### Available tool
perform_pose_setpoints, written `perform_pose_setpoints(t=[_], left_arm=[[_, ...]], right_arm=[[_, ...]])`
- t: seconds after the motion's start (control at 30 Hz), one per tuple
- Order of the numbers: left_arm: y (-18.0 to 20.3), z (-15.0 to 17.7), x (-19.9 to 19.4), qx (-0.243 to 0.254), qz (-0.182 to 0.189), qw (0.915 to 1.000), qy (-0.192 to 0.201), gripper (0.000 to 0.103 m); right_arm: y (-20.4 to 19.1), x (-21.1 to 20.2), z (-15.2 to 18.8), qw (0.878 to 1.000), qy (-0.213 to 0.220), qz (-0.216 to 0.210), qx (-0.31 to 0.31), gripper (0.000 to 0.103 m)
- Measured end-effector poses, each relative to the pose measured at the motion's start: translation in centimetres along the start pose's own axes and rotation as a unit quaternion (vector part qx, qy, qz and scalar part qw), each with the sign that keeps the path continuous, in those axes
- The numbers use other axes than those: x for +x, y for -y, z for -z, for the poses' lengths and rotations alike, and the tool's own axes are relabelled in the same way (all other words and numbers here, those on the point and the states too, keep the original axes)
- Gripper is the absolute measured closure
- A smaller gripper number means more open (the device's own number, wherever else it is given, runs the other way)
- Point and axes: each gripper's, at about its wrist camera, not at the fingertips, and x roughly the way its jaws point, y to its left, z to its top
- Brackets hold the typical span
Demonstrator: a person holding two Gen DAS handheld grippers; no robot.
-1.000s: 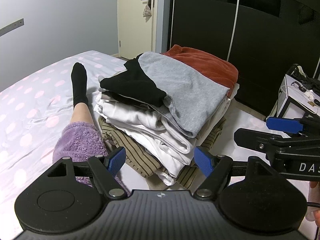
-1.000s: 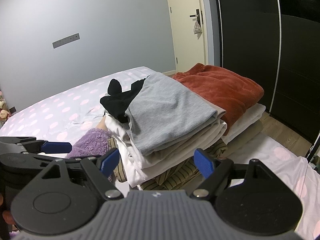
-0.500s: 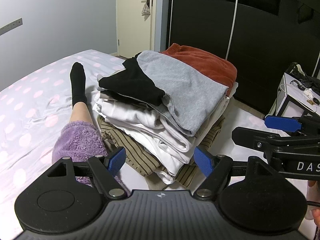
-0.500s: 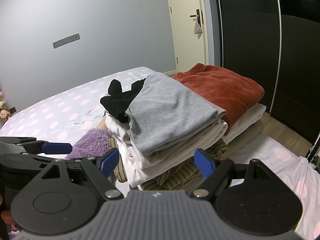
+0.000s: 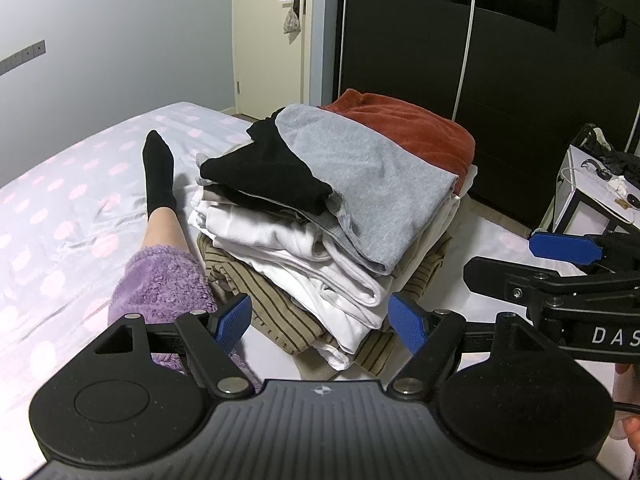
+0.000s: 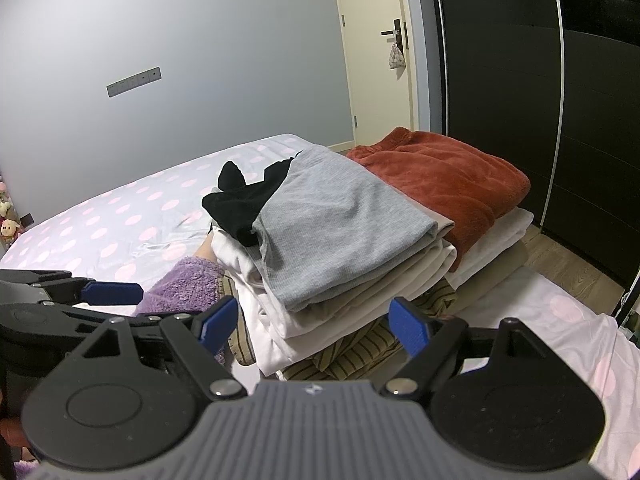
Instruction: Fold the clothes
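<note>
Two spread claws, folded stack (image 5: 340, 216)

Pile of folded clothes (image 5: 340, 216) sits on the bed (image 5: 80, 200), a leg (image 5: 160, 208) stretched just left of it, wardrobe (image 5: 480, 60) far behind, side table (image 5: 580, 200) off right.

White letters "DAS" readable on black body of my right gripper (image 5: 560, 248), at 3 o'clock in left wrist view; word cut by frame edge. No other legible text.
</note>
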Motion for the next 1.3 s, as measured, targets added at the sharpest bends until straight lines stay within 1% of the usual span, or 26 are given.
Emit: perform_pose_setpoints(t=[1.3], left_arm=[[-0.19, 0.35, -0.04, -0.003, 0.002, 1.0, -0.002, 0.029]], right_arm=[[-0.22, 0.03, 0.07, 1.0, 0.002, 0.0, -0.007, 0.018]])
